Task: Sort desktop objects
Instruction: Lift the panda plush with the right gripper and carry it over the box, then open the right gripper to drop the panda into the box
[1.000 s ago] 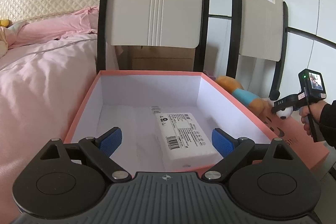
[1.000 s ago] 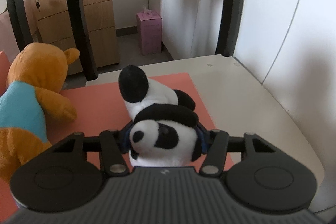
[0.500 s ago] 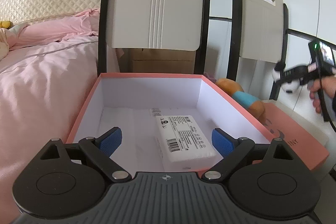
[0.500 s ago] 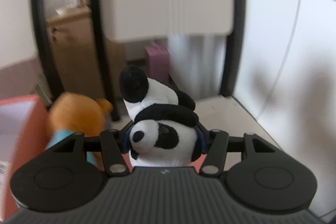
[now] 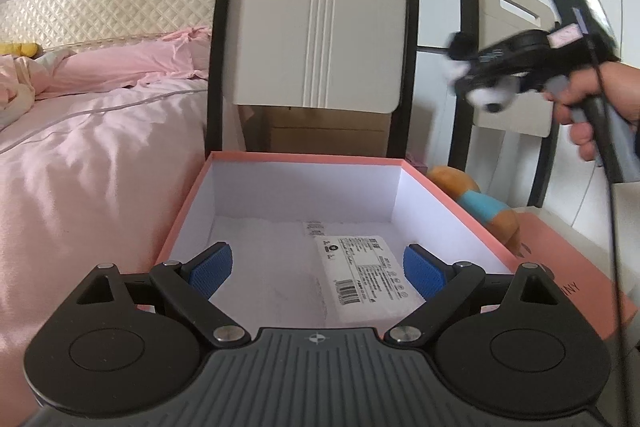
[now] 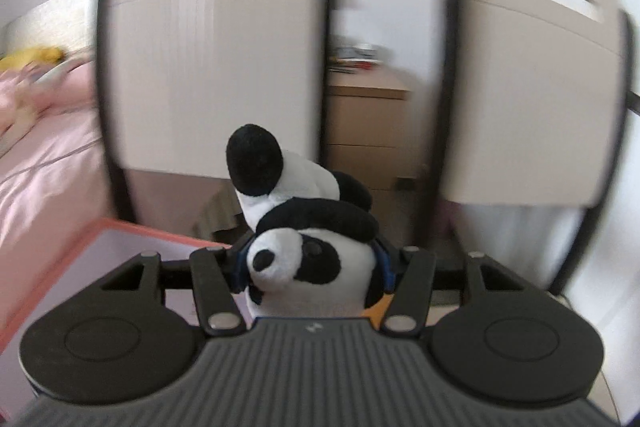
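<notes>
Your right gripper [image 6: 314,267], clamped on the panda plush [image 6: 308,259], has lifted it off the lid and swung toward the pink box [image 5: 452,203] at its nine o'clock; drop-off looks next. Your left gripper [image 5: 316,269] hovers there, jaws apart, holding nothing.

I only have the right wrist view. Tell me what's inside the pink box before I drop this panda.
Observer: A white labelled packet lies on the floor of the pink box.
Operator: Report the left gripper.
Observer: The left gripper is open at the near rim, nothing between its pads.
Operator: Name what's left outside.
Observer: An orange plush bear lies on the box lid, right of the box.
</notes>
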Available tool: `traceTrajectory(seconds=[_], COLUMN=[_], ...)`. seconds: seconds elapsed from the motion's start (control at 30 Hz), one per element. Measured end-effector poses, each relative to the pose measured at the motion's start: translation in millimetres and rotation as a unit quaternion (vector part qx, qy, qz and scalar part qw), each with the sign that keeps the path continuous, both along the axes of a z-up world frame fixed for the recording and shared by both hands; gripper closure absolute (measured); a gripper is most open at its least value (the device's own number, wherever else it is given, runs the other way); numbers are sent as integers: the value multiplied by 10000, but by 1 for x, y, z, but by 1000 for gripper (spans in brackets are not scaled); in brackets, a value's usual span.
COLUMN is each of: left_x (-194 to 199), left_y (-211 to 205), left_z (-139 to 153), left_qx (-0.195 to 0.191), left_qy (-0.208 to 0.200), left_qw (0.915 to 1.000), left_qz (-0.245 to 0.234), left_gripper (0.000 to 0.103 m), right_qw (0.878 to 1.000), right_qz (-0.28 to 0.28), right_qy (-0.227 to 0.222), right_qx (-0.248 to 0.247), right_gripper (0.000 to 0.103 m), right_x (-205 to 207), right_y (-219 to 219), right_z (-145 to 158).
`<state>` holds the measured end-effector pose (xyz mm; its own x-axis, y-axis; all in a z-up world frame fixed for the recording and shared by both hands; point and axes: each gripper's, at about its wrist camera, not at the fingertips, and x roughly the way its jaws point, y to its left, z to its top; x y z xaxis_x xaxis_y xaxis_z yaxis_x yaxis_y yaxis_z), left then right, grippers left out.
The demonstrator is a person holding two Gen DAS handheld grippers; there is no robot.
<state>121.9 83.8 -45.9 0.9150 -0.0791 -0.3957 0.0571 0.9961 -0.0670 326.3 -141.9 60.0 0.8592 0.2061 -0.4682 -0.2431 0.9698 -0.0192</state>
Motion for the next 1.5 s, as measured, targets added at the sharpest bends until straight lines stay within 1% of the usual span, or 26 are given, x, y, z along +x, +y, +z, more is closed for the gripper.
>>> traceTrajectory(seconds=[0.07, 0.13, 0.27, 0.4, 0.5, 0.63, 0.7, 0.8, 0.97, 1.0, 1.03, 1.07, 1.13, 1.17, 1.27, 1.37, 1.43, 1.5], left_x=[1, 1, 1, 2, 2, 1, 1, 0, -2, -3, -3, -4, -4, -5, -5, -5, -4, -5], left_y=[1, 1, 2, 3, 3, 3, 4, 4, 2, 2, 2, 1, 0, 0, 0, 0, 0, -1], left_z=[0, 0, 0, 0, -1, -1, 0, 0, 1, 1, 1, 1, 1, 1, 1, 1, 1, 1], left_qx=[-8, -21, -54, -56, -70, -87, -139, -191, -193, -197, -189, -173, -131, -122, -118, -124, -125, -116], left_qy=[9, 27, 23, 48, 74, 79, 77, 46, 28, 29, 19, -2, -31, -31, -41, -45, -45, -81], left_qw=[10000, 10000, 10000, 9999, 9999, 9999, 9999, 9998, 9998, 9998, 9998, 9998, 9999, 9999, 9999, 9999, 9999, 9999], left_qz=[17, 31, 54, 74, 65, 65, 68, 44, 13, 8, -2, -10, -20, -21, -27, -26, -36, -51], left_gripper=[9, 9, 9, 9, 9, 9, 9, 9, 9, 9, 9, 9, 9, 9, 9, 9, 9, 9], right_qw=[9995, 9982, 9929, 9873, 9845, 9819, 9815, 9815, 9821, 9827, 9832, 9841, 9872, 9881, 9904, 9938, 9961, 9980], right_qz=[255, 458, 623, 595, 491, 347, 273, 286, 295, 291, 297, 300, 313, 324, 327, 258, 211, 109], right_qy=[111, 310, 888, 1241, 1441, 1609, 1556, 1569, 1544, 1548, 1552, 1529, 1381, 1331, 1233, 1023, 848, 577], right_qx=[-129, -249, -484, -798, -872, -939, -1084, -1060, -1040, -977, -913, -850, -738, -700, -535, -356, -101, 217], right_gripper=[45, 45, 45, 45, 45, 44, 44, 44, 42, 40, 34, 25, 12, 10, 10, 9, 6, 3], right_x=[8, 19, 45, 63, 80, 97, 100, 102, 93, 92, 91, 89, 81, 79, 67, 52, 33, 10], right_y=[26, 48, 81, 101, 106, 106, 109, 112, 110, 109, 106, 104, 101, 100, 92, 82, 64, 44], right_z=[-8, -23, -64, -98, -114, -132, -136, -134, -139, -139, -140, -138, -132, -129, -117, -101, -85, -72])
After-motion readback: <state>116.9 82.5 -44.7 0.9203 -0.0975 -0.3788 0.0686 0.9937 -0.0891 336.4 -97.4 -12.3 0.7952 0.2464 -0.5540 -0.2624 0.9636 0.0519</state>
